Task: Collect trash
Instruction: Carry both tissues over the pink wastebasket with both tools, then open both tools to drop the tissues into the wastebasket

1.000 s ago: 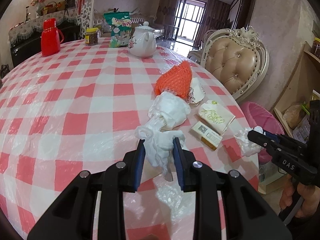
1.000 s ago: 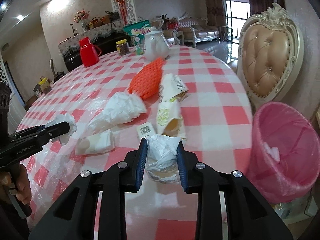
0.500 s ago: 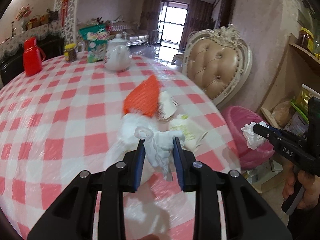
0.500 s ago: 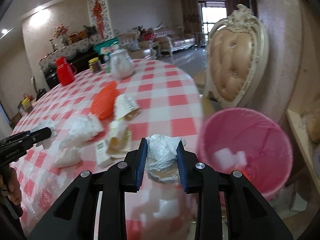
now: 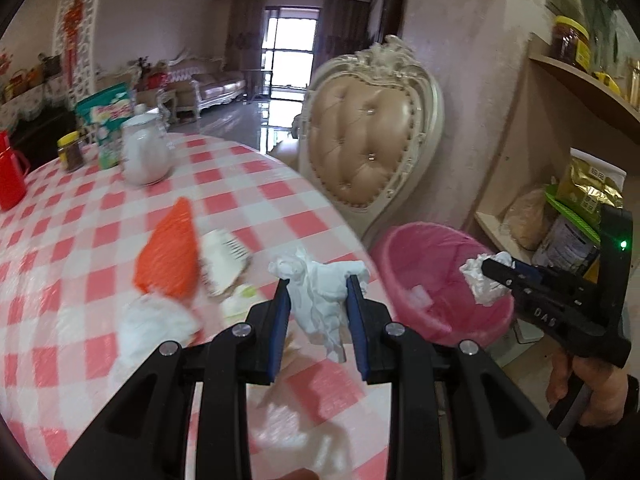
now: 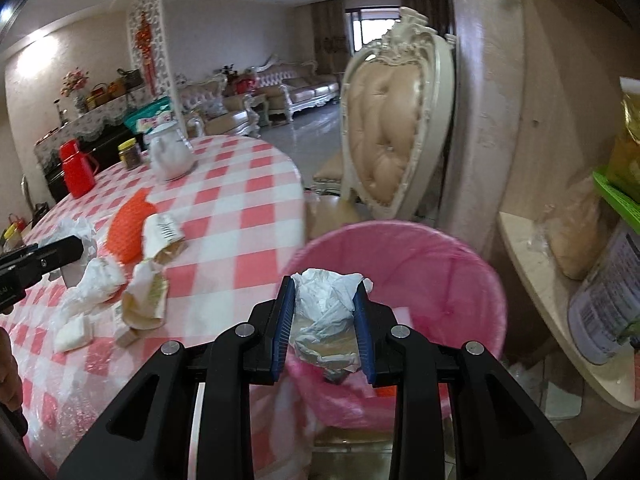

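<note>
The left claw (image 5: 318,312) is clamped on a crumpled white tissue (image 5: 320,300) above the surface's (image 5: 248,196) right edge, and the right claw (image 6: 325,316) pinches a tissue wad (image 6: 326,304) over the pink bin (image 6: 452,264). Both look feather-light, soft and crushable, so a pinch through the bulk holds best. They may cling to the pads on release.

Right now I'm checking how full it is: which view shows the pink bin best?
The right wrist view: the pink bin sits close, its open inside facing the camera. The left wrist view shows it farther off, partly hidden.
</note>
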Tool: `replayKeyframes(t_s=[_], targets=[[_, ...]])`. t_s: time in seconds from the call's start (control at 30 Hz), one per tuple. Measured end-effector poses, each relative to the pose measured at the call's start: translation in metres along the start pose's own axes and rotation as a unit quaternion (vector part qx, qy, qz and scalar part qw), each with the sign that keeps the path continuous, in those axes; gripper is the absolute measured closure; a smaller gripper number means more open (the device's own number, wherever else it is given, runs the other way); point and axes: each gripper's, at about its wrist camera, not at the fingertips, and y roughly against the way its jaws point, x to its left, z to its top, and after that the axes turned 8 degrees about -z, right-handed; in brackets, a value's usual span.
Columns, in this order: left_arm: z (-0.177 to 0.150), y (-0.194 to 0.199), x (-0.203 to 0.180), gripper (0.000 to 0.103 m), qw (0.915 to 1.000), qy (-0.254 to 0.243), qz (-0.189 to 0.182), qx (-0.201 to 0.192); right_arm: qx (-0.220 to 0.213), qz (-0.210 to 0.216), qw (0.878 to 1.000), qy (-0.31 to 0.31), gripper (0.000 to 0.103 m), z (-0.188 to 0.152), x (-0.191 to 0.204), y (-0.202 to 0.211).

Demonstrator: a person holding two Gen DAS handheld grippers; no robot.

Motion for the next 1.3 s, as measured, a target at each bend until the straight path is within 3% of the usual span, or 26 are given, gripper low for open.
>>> replayKeyframes(t_s=[0.43, 0.9, 1.0, 1.07, 1.13, 1.3], targets=[[0.039, -0.07, -0.058, 0.076, 0.9975, -0.031, -0.061, 0.016, 0.013, -0.034, 0.999, -0.035, 0.074, -0.001, -0.054, -0.023], [0.074, -0.14, -0.093, 0.076, 0.9944, -0.05, -0.086, 0.034, 0.037, -0.044, 0.997, -0.046, 0.074, -0.005, -0.08, -0.049], [0.078, -0.151, -0.099, 0.076, 0.9937, -0.051, -0.093, 0.037, 0.041, -0.047, 0.997, -0.049, 0.07, -0.004, -0.082, -0.053], [0.081, -0.159, -0.103, 0.074, 0.993, -0.053, -0.098, 0.04, 0.042, -0.049, 0.997, -0.051, 0.054, -0.003, -0.084, -0.053], [0.083, -0.166, -0.107, 0.074, 0.9922, -0.055, -0.103, 0.042, 0.039, -0.05, 0.997, -0.054, 0.045, -0.003, -0.086, -0.052], [0.086, -0.179, -0.11, 0.057, 0.9909, -0.048, -0.116, 0.048, 0.034, -0.056, 0.996, -0.061, 0.045, -0.004, -0.092, -0.049]])
